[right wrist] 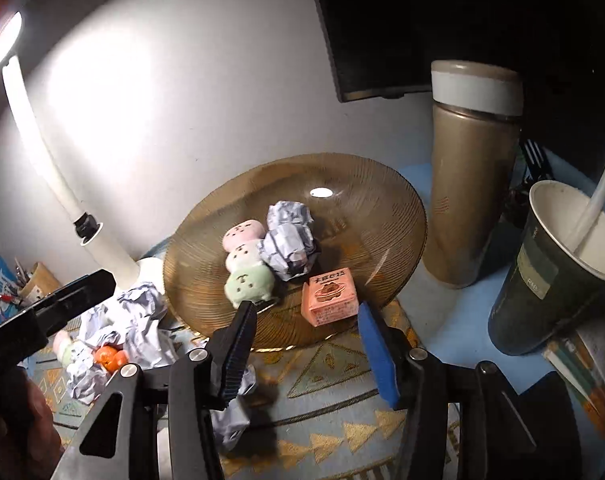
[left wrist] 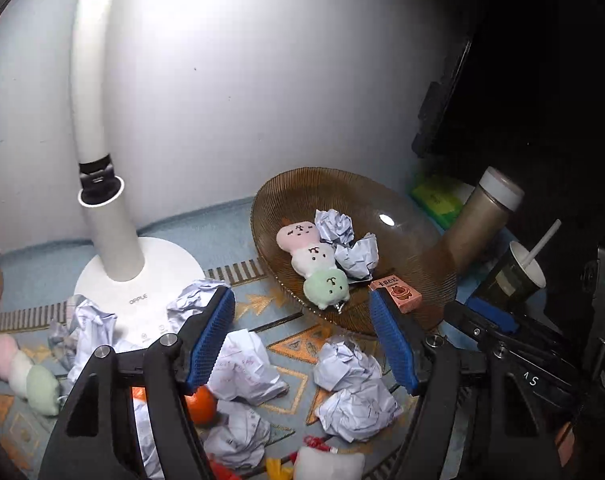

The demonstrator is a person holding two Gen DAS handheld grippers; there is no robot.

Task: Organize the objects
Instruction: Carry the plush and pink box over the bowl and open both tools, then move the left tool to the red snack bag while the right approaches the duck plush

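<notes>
An amber glass plate (left wrist: 406, 216) (right wrist: 362, 208) holds a pink, white and green plush toy (left wrist: 314, 260) (right wrist: 244, 258), crumpled paper balls (left wrist: 334, 226) (right wrist: 288, 240) and a small pink box (left wrist: 396, 292) (right wrist: 329, 296). My left gripper (left wrist: 302, 340) is open just short of the plate's near rim, above loose paper balls (left wrist: 354, 384) on the patterned mat, with nothing between its blue pads. My right gripper (right wrist: 308, 344) is open too and empty, with the pink box just beyond its tips. A tangerine (left wrist: 200, 404) (right wrist: 109, 356) and a second plush toy (left wrist: 26, 372) lie to the left.
A white lamp base (left wrist: 142, 276) stands left of the plate, against the wall. Right of the plate are a tan flask (left wrist: 482, 216) (right wrist: 470, 184) and a dark paper cup with a straw (left wrist: 514, 276) (right wrist: 558, 272). A dark monitor hangs above them.
</notes>
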